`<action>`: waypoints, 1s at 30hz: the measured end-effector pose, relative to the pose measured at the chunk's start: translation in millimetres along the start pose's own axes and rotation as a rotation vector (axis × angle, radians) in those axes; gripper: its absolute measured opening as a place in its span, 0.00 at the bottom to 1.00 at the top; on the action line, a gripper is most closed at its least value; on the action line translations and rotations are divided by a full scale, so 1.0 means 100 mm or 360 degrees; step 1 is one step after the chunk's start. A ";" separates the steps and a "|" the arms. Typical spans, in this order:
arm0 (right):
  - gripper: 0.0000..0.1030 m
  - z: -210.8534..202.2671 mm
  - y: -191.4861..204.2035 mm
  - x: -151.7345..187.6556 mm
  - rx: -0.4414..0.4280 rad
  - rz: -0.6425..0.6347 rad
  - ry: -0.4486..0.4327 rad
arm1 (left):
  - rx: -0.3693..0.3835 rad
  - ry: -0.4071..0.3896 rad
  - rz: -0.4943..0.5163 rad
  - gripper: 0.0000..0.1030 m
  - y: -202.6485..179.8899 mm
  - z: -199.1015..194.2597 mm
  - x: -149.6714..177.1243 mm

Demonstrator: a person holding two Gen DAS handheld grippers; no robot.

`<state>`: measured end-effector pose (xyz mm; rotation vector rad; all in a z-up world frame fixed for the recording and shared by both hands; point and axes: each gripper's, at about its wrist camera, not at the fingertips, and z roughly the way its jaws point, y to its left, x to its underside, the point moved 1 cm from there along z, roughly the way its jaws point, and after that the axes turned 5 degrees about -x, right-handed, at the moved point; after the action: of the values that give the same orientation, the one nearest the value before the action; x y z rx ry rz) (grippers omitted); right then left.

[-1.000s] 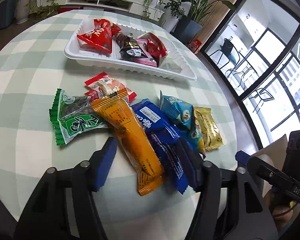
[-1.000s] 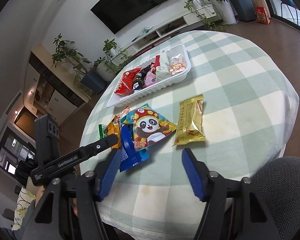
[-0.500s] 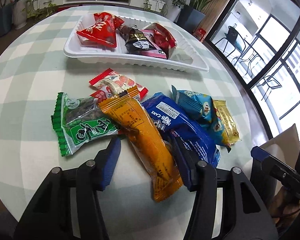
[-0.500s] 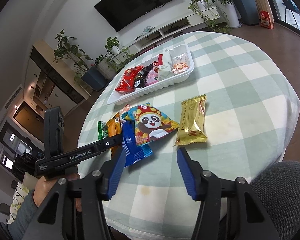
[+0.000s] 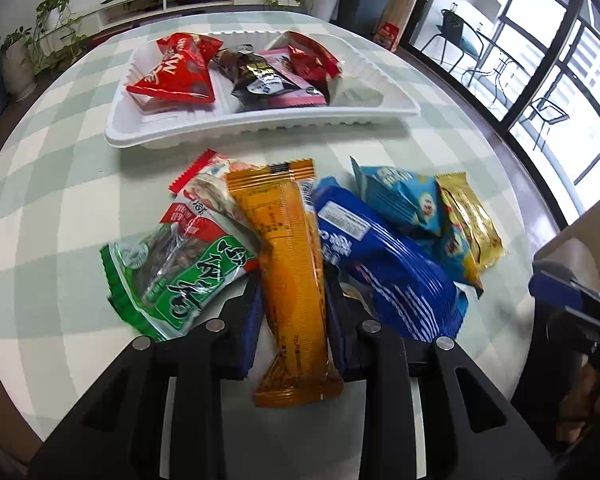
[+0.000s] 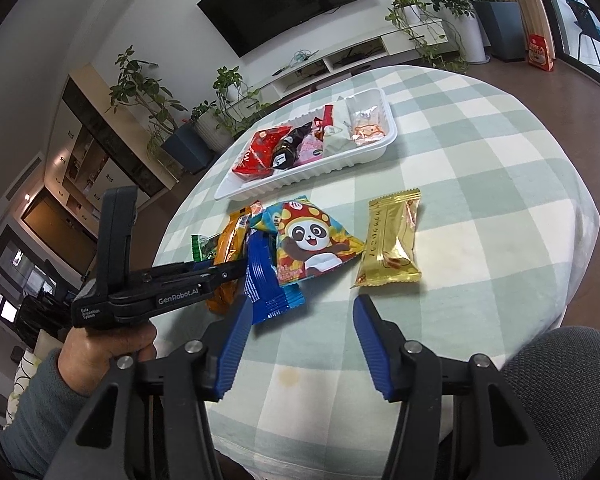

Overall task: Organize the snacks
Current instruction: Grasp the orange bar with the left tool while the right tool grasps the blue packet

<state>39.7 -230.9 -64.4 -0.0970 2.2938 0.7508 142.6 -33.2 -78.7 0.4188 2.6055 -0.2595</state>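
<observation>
My left gripper (image 5: pixel 294 288) is shut on a long orange snack packet (image 5: pixel 290 276), its blue pads pressing both sides. Beside the packet lie a green bag (image 5: pixel 176 276), a red-and-white packet (image 5: pixel 204 196), a dark blue cake packet (image 5: pixel 384 276), a light blue panda bag (image 5: pixel 400 200) and a gold packet (image 5: pixel 470 220). A white tray (image 5: pixel 260 126) with several snacks stands behind them. My right gripper (image 6: pixel 300 316) is open and empty above the cloth, in front of the panda bag (image 6: pixel 312 244) and the gold packet (image 6: pixel 392 240). The left gripper (image 6: pixel 204 276) also shows in the right wrist view.
The round table has a green-and-white checked cloth (image 6: pixel 480 184). A grey chair back (image 6: pixel 560 392) sits at the near right edge. Potted plants (image 6: pixel 440 20), a TV shelf and windows surround the table.
My left gripper moved forward over the orange packet and closed from open onto it. My right gripper came slightly closer to the snacks and stayed open.
</observation>
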 end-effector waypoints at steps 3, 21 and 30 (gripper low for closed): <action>0.55 0.00 0.02 0.00 0.0002 -0.0011 -0.0001 | -0.0023 -0.0015 0.0031 0.25 -0.01 0.01 0.00; 0.55 0.40 0.37 -0.25 -0.0018 -0.0274 0.0145 | 0.0092 -0.0126 -0.0080 0.17 0.27 -0.49 0.51; 0.54 0.97 0.61 -0.37 0.0131 -0.0492 0.0352 | 0.0151 -0.0161 -0.0132 0.17 0.32 -0.61 0.71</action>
<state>109.5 -133.3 -66.3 -0.5067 2.4353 0.5052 67.5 29.8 -64.2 0.3216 2.5213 -0.4232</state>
